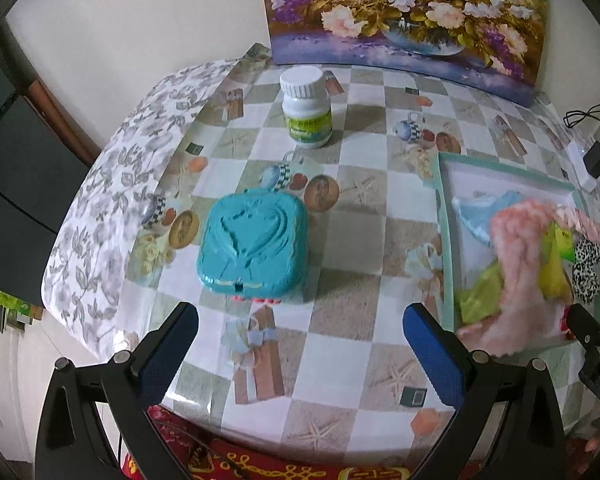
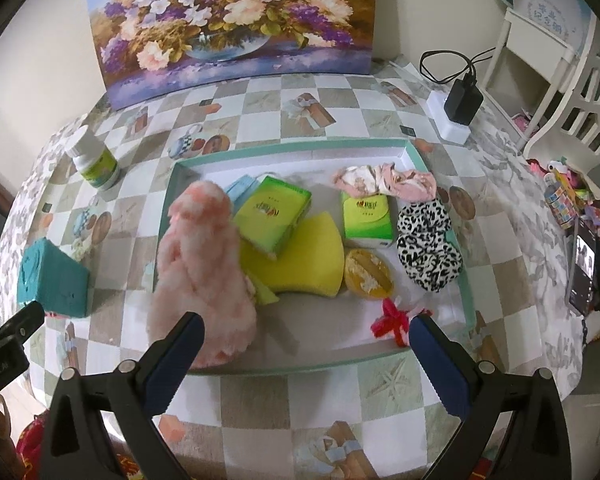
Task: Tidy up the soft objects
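place: home, living area
bench (image 2: 284, 392): glossy checkered oilcloth printed with teapots and gift boxes
wall: flower painting (image 2: 232, 20) leaning on plain cream plaster
power: charger (image 2: 462, 98) plugged into a white strip
furniture: white ornate chair (image 2: 572, 92) on the right
clutter: pill bottle (image 1: 306, 110), teal plastic case (image 1: 254, 242), toys heaped at far right

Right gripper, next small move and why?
Probably ease the right gripper back and clear of the tray: its jaws stand open and empty, and the pink fluffy thing, blurred, is over the tray's left end. The left gripper is open too.
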A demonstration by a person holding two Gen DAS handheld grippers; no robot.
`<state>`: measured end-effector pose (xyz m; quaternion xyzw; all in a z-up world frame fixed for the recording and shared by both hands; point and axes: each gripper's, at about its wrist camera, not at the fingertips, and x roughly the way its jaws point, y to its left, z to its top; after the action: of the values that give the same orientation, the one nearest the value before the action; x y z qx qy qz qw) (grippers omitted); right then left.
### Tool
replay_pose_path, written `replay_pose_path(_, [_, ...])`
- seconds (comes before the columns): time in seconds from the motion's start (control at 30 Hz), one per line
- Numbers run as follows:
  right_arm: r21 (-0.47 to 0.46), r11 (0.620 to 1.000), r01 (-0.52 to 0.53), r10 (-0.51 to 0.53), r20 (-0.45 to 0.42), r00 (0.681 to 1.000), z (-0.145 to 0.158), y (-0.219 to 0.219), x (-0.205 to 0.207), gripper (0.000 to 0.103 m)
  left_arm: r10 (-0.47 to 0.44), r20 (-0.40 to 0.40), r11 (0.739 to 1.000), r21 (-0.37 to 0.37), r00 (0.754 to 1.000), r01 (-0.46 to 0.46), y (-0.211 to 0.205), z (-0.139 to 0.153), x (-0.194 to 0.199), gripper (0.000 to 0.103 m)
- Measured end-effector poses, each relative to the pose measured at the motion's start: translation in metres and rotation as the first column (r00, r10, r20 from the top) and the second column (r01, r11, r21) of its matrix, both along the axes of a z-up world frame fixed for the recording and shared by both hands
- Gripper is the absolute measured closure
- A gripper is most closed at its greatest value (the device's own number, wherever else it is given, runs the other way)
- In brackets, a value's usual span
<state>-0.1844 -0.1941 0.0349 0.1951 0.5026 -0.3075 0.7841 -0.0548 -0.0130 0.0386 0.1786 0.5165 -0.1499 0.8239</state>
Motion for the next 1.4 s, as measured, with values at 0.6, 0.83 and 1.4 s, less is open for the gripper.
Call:
replay_pose_path(0.6, [-0.033,0.999,-0.021,0.022,0.017,1.000,0.005,0.029,-0.017,0.000,-0.029,-0.006,0.999,0.014,1.000,0.029,0.014,-0.006,-0.017,0.001])
replay_pose_path(0.83, [-0.023,0.999,-0.024,0.024,0.016,1.000,0.003,0.027,-0.015,0.000,-0.041,-0.032,0.999,0.014,0.999,0.042,0.012,-0.012,-0.015,0.001])
replay_pose_path(1.4, [-0.039,0.998,-0.049,0.048,-0.028,0.998,-0.004,0.029,-0.007,0.000,-0.037,-0.080,0.999,-0.001,0.996,0.037,0.014,-0.019,-0.007,0.001])
